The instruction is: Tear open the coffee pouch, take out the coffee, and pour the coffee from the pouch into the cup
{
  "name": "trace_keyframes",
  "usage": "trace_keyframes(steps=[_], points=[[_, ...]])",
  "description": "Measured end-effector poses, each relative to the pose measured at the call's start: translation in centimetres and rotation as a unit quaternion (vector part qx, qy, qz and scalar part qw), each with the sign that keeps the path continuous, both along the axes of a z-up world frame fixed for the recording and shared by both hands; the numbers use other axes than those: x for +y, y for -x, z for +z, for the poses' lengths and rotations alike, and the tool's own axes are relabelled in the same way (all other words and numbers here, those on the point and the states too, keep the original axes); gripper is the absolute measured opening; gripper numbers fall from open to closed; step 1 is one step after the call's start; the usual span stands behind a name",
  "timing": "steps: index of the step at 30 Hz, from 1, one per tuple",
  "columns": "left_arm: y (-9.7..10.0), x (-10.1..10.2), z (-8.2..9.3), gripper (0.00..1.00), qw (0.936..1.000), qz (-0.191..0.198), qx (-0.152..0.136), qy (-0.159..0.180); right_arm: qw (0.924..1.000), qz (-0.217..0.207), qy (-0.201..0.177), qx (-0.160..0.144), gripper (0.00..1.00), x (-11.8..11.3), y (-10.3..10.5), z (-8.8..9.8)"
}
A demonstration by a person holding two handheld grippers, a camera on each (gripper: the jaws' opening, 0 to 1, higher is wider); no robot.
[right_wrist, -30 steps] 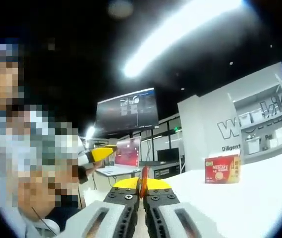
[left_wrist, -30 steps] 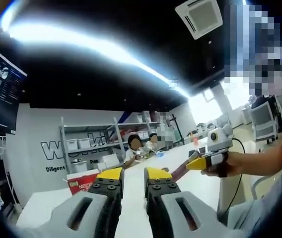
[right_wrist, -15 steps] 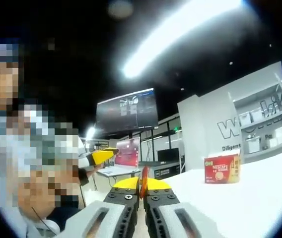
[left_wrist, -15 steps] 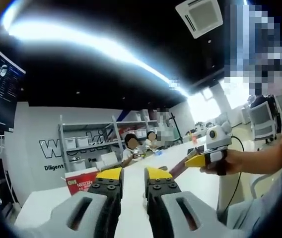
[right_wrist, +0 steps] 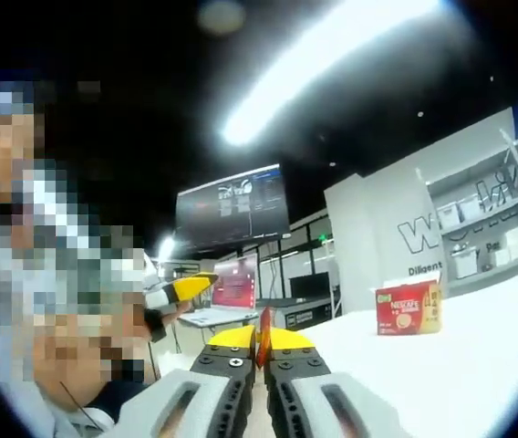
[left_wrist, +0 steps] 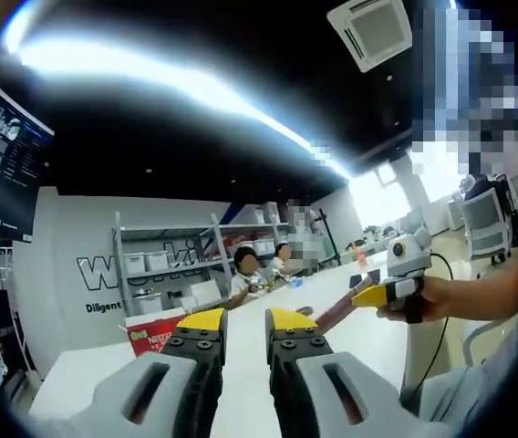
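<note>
Between the right jaws: right gripper (right_wrist: 264, 339) has its jaws closed together on a thin red-orange strip, judged to be the coffee pouch (right_wrist: 263, 334), seen edge-on and standing up from the jaw tips.
Pouch seen from the left gripper view: the same pouch (left_wrist: 336, 312) appears as a dark reddish sliver running from the right gripper (left_wrist: 375, 294), which a hand (left_wrist: 423, 297) carries above the table.
Left jaws: left gripper (left_wrist: 245, 321) has its jaws parted by a narrow gap, with nothing between them; white table top shows through the gap.
Left gripper relative to the pouch: near it but apart, not touching; in the right gripper view its yellow tip (right_wrist: 189, 287) sits to the left of the pouch.
Table: white table (right_wrist: 460, 365) lies below and beyond the pouch.
Coffee box: red box (right_wrist: 409, 309) stands upright on the table, well beyond the pouch; also seen past the left jaws (left_wrist: 154, 330).
Background: shelving, monitors and seated people lie far behind the box.
Pouch condition: too thin in view to tell whether it is torn.
Cup: location cannot be stated.
Progress, as judged: pouch lifted and held; tearing by the two grippers appears not yet done; emptying into the cup remains.
</note>
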State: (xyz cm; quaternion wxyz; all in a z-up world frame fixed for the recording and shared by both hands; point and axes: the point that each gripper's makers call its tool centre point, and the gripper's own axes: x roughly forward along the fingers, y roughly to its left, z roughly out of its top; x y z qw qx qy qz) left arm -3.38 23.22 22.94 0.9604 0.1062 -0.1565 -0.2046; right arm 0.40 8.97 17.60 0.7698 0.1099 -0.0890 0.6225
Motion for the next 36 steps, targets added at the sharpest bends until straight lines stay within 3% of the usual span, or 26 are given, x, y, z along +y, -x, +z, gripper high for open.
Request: trace_keyframes(steps=[22, 25, 33, 36], points=[[-0.4, 0.2, -0.3, 0.19, 1.0, 0.001, 0.004, 0.0, 0.9995, 0.003, 0.027, -0.018, 0.06, 0.4, 0.0, 1.1], [-0.4, 0.2, -0.3, 0.19, 1.0, 0.001, 0.004, 0.0, 0.9986, 0.012, 0.051, -0.006, 0.08, 0.9, -0.2, -0.1], [-0.4, 0.2, -0.4, 0.19, 1.0, 0.002, 0.004, 0.0, 0.9993, 0.011, 0.032, -0.014, 0.06, 0.8, 0.0, 0.9], [-0.4, 0.2, -0.4, 0.19, 1.0, 0.002, 0.004, 0.0, 0.999, 0.008, 0.041, -0.015, 0.06, 0.9, -0.2, 0.8]])
